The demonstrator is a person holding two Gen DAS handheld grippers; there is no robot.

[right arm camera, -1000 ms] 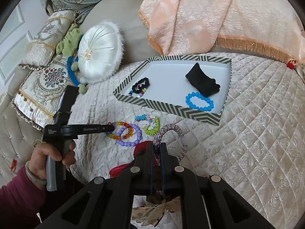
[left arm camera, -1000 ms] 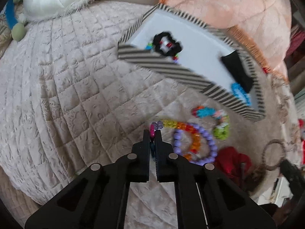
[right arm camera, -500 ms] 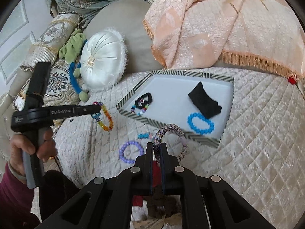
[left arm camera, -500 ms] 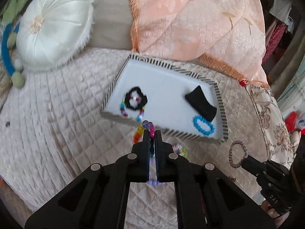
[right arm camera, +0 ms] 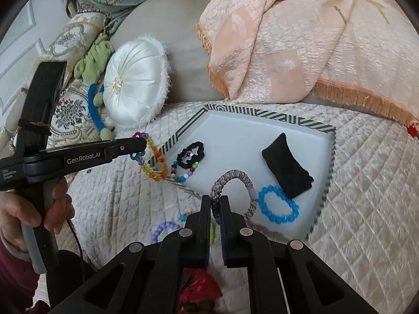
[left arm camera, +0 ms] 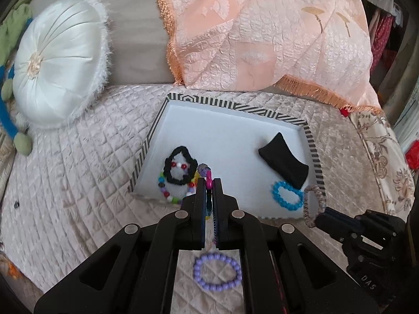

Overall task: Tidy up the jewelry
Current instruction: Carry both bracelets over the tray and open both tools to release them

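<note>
Right wrist: braided bracelet (right arm camera: 237, 180) above tray's (right arm camera: 251, 113) near edge.

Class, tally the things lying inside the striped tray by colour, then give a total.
Black: 2 (ruffled black fabric loop, black velvet cushion)
Blue: 1 (blue bead bracelet)
Multicoloured: 1 (mixed-colour bead bracelet)
Total: 4

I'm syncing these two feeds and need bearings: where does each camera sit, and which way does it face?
Left wrist: rides the left tool, looking forward and down at the striped tray; the right tool shows at right.
Right wrist: rides the right tool, facing the tray from its right; the left tool and the person's hand show at left.
Shared: tray, blue bracelet, white cushion.
</note>
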